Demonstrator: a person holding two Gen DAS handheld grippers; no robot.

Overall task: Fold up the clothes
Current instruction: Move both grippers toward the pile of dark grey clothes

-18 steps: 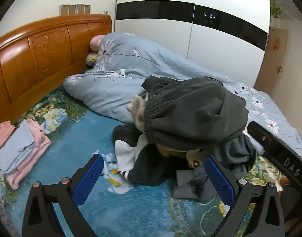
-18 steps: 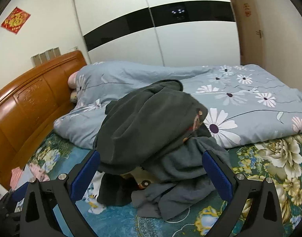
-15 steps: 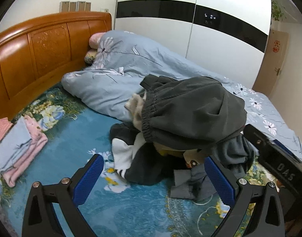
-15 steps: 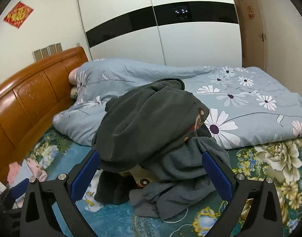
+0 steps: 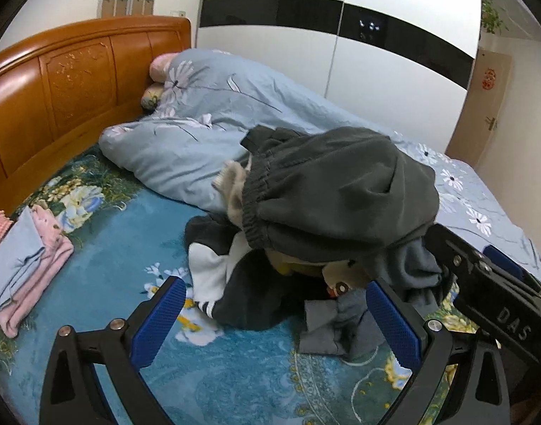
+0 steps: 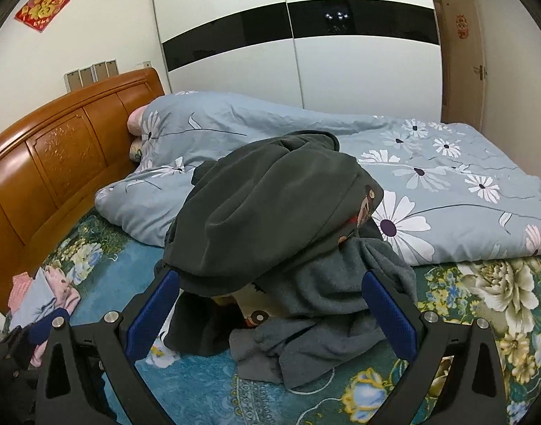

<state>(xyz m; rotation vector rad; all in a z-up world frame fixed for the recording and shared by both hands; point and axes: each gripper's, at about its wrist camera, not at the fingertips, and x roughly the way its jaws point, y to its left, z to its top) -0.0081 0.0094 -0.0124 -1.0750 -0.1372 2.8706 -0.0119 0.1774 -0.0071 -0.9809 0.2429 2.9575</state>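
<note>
Left gripper [image 5: 275, 313] and right gripper [image 6: 270, 304] both level, pointed at the clothes pile [image 5: 327, 226], fingers spread wide, gripping nothing. Pile sits against the blue floral duvet [image 6: 429, 177]; folded stack [image 5: 26, 269] left of pile.

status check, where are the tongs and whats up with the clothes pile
Left tongs open, empty. Right tongs open, empty, short of the pile. Dark grey sweatpants top the unfolded clothes pile. Folded stack near headboard. Nothing in the way.
</note>
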